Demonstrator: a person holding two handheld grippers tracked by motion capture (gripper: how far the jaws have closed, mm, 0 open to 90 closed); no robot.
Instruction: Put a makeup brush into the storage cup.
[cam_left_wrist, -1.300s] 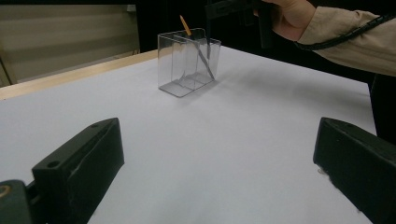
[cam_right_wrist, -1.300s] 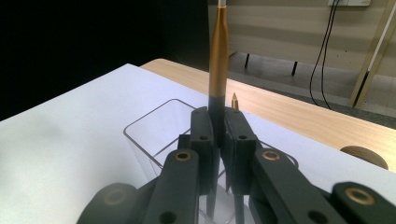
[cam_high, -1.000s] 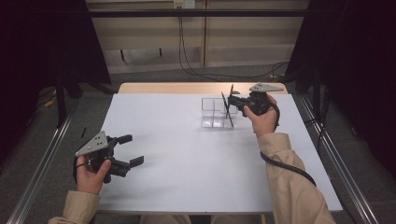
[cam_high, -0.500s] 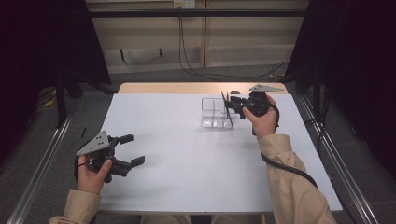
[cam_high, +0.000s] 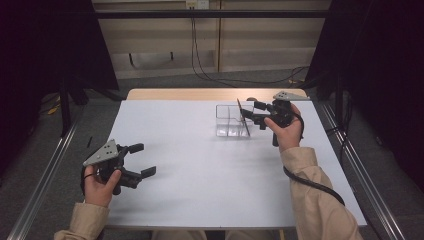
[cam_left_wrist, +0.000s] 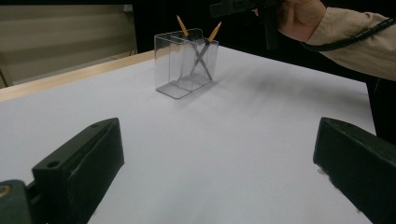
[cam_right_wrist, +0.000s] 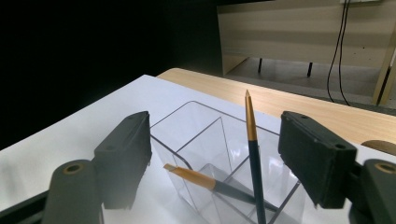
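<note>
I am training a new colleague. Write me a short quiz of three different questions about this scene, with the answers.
1. True or false: the clear box has dividers inside.
2. How many pencils stand in the box? A) one B) two C) four
3. Fill in: the jaws of the right gripper have just been opening, and the upright pencil stands free between them, so the grip is ____.

Key
1. True.
2. B: the upright one and the leaning pencil, crossing in one compartment.
3. Released. The left gripper rests open, far from the box.
</note>
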